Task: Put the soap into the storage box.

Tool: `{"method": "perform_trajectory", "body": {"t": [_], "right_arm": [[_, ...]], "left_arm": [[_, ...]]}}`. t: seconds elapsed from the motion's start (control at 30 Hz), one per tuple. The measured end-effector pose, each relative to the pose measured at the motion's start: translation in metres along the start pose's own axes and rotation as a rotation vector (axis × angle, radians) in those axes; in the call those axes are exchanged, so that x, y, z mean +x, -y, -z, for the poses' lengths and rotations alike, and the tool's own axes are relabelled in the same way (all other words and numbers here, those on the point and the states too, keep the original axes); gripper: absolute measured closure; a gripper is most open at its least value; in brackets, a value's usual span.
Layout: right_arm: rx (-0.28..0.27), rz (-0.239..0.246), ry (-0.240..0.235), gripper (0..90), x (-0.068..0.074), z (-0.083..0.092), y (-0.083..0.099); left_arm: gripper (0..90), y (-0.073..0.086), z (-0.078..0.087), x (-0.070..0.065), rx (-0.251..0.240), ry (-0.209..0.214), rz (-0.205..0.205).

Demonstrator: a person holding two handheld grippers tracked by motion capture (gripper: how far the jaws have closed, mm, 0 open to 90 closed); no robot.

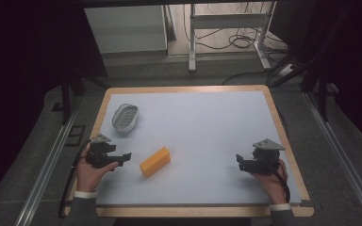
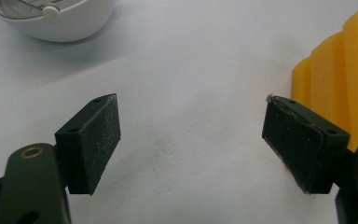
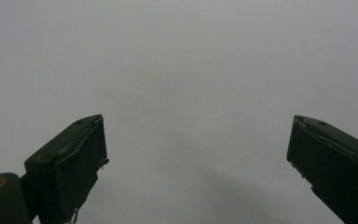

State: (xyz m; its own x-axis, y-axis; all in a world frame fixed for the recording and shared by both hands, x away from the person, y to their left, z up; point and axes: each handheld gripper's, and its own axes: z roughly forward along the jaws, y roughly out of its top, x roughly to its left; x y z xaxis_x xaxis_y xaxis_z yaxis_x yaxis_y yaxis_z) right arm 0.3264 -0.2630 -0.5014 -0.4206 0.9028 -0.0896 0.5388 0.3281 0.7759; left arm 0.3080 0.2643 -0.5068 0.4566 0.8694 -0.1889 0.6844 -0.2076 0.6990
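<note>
The bench carries a pale sheet with a wooden edge around it. An orange block with a ridged face lies on the sheet at about 7 o'clock from the middle, tilted so that its far end points toward 2 o'clock. A white oval dish with a slotted insert sits at about 10 o'clock, well apart from the block.

The left tool is held low at 8 o'clock, its jaws spread wide and pointing at the block from just beside it; nothing is between them. In the left gripper view the block stands behind the right-hand jaw and the dish shows at the top left corner.

The right tool is held at 4 o'clock, well apart from the block, pointing toward 9 o'clock. In the right gripper view its jaws stand wide with bare sheet between them
</note>
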Motion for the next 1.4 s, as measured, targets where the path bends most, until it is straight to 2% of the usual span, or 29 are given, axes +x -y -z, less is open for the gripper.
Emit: {"method": "perform_trajectory", "body": {"t": [0.17,0.2,0.37,0.63,0.87,1.07,1.27,1.4], "right_arm": [[-0.003,0.0,-0.011,4.8,-0.006,-0.001,0.0],[0.002,0.002,-0.003,4.8,-0.006,-0.003,0.0],[0.009,-0.002,-0.012,4.8,-0.006,-0.004,0.003],[-0.012,0.002,0.01,4.8,-0.008,0.003,0.005],[-0.014,-0.012,0.019,4.8,-0.01,0.004,0.007],[-0.025,-0.032,0.026,4.8,-0.01,0.008,0.01],[-0.025,-0.04,0.023,5.3,-0.014,0.009,0.012],[-0.023,-0.043,0.02,5.4,-0.017,0.009,0.014]], "left_arm": [[19.8,0.0,0.001,0.0,-0.001,-0.009,-0.001],[21.3,0.0,0.005,-0.001,-0.023,-0.027,0.0],[21.7,0.001,0.011,-0.001,-0.033,-0.051,0.016],[21.4,0.001,0.013,-0.001,-0.03,-0.039,0.004],[20.2,0.001,0.013,0.001,-0.031,-0.033,0.009],[19.9,-0.001,0.022,0.003,-0.05,-0.021,0.01],[19.6,-0.009,0.029,0.003,-0.024,-0.019,-0.018],[19.6,-0.015,0.039,0.002,-0.012,-0.032,-0.011]]}}
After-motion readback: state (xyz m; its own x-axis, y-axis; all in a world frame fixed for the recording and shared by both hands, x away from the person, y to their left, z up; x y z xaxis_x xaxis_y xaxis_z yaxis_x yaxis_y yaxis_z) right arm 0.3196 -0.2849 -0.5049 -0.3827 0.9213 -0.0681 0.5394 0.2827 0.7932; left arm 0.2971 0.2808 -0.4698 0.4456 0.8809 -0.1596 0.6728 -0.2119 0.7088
